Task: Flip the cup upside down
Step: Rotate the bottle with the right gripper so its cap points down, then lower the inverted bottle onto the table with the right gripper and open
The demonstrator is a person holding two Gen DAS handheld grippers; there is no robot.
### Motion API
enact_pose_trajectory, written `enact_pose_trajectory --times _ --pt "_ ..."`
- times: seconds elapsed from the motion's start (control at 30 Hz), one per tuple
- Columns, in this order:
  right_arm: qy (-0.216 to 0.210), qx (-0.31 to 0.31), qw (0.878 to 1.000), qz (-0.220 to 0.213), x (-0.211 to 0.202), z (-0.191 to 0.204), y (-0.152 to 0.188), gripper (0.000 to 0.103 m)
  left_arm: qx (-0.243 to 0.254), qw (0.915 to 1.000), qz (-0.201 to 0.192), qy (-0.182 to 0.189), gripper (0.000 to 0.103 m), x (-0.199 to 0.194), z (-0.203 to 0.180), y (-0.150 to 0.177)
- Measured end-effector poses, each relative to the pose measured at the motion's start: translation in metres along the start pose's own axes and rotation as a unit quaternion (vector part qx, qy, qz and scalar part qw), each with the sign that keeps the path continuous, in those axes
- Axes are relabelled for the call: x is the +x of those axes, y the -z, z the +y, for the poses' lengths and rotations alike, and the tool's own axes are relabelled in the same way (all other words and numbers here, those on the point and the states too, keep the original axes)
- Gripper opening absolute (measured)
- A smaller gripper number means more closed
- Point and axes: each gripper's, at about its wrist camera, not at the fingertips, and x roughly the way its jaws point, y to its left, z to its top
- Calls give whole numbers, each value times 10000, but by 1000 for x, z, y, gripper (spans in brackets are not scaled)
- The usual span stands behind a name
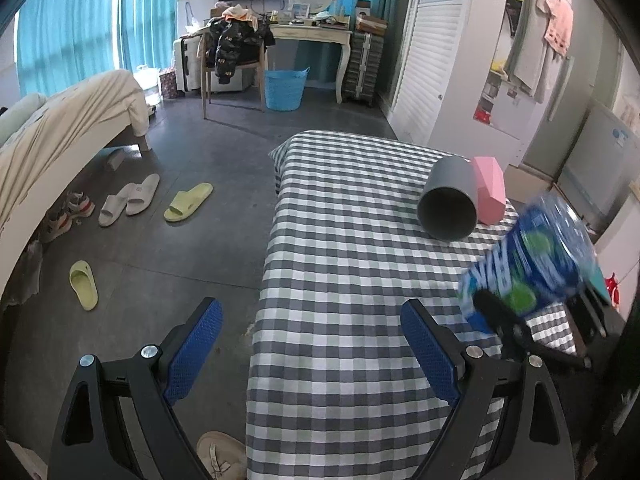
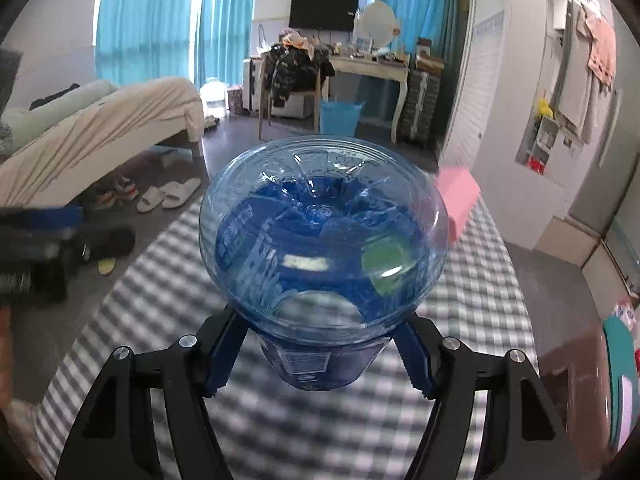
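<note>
Right gripper (image 2: 320, 360) clamping a blue bottle (image 2: 324, 240), left gripper (image 1: 312, 344) hanging open over the checkered counter (image 1: 340, 280), grey cup (image 1: 450, 204) lying on its side touching a pink box (image 1: 490, 192)

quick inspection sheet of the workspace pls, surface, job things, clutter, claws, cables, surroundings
surface: table under a grey-and-white checked cloth, bare in the middle.
job's things: grey cup lies on its side, mouth toward the left wrist camera, not yet upside down.
clutter: pink box right behind the cup; whether they touch cannot be told. Blue bottle held above the table.
claws: left claw open and empty at the table's near edge; right claw shut on the bottle, its base toward the right wrist camera.
cables: nothing seen.
surroundings: bed, slippers on the floor, blue basket, desk.
</note>
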Motion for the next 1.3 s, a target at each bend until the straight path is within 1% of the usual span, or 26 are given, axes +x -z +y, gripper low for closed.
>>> enact_pose_trajectory --times 0.1,0.27,0.47,0.57,0.6,0.63,0.67,0.77,0.93,1.07,1.1,1.17,1.23,1.3 --pt "-14 5 10000 6 15 1 -6 69 -14 10000 5 -1 93 1 2 0" --pt "-47 90 9992 378 36 1 0 69 -18 10000 37 -33 93 5 3 0" --pt "-56 140 9992 359 39 -1 2 69 12 10000 54 -55 93 7 1 1" --pt "-126 271 9990 339 38 -6 3 71 -34 10000 -35 -41 93 5 0 1" --pt "-162 315 9989 323 35 -7 4 80 -74 9999 -95 -24 93 3 0 1" --pt "-153 340 9990 259 31 -8 4 94 -136 9997 -181 -3 93 0 1 0" --pt "-125 316 9993 148 26 -9 3 97 -187 9994 -275 24 93 -3 2 0" --pt "-204 223 9994 -149 4 -10 -1 97 -232 9980 -580 37 93 -17 1 -1" --pt "-85 154 9978 -637 -45 -14 -6 97 -129 9939 -1097 2 93 -46 -7 -2" --pt "130 287 9936 -1081 -85 -35 -9 99 -47 9873 -1583 153 93 -71 -18 0" --pt "226 335 9916 -1225 -94 -41 -11 102 -16 9857 -1676 195 93 -76 -22 1" --pt "409 408 9861 -1559 -113 -54 -17 103 76 9819 -1870 271 93 -83 -33 3" --pt "499 436 9832 -1700 -123 -63 -21 103 164 9795 -1988 269 93 -85 -42 4" --pt "504 486 9822 -1742 -124 -72 -19 103 236 9776 -2088 150 93 -85 -51 5"
